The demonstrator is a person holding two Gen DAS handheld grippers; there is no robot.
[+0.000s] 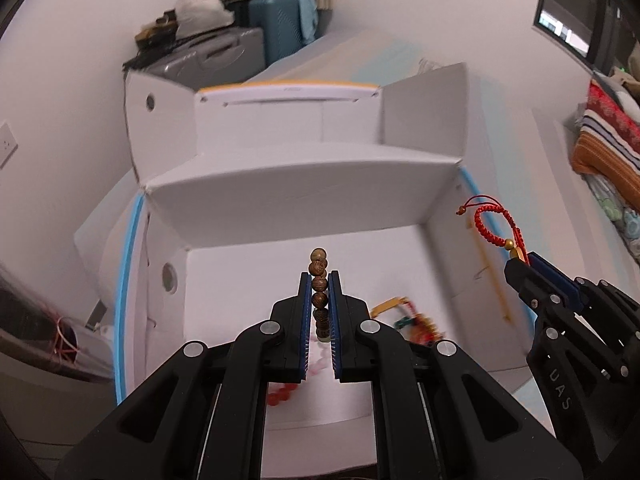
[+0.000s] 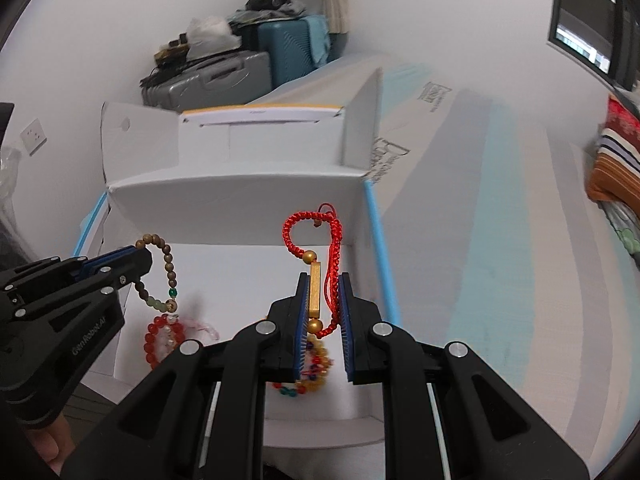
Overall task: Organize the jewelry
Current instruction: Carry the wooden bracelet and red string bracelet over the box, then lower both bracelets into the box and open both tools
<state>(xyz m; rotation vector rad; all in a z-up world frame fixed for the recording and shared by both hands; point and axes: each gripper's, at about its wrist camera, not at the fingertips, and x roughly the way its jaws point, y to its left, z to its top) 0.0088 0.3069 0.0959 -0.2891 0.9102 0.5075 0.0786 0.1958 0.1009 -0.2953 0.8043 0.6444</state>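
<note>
Okay, your left gripper (image 1: 320,280) pinches the wooden bead bracelet (image 1: 319,276), your right gripper (image 2: 325,284) the red cord bracelet (image 2: 316,236), both over the white box (image 1: 304,204).

Jewelry on the box floor (image 1: 408,322) is a blur, half hidden behind the left gripper (image 1: 320,280).

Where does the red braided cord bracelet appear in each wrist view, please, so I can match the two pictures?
Left wrist view: red braided cord bracelet at the right edge, held by the right gripper.
Right wrist view: bracelet at centre, above the right gripper.
Shared landmark: the teal suitcase at top.
</note>
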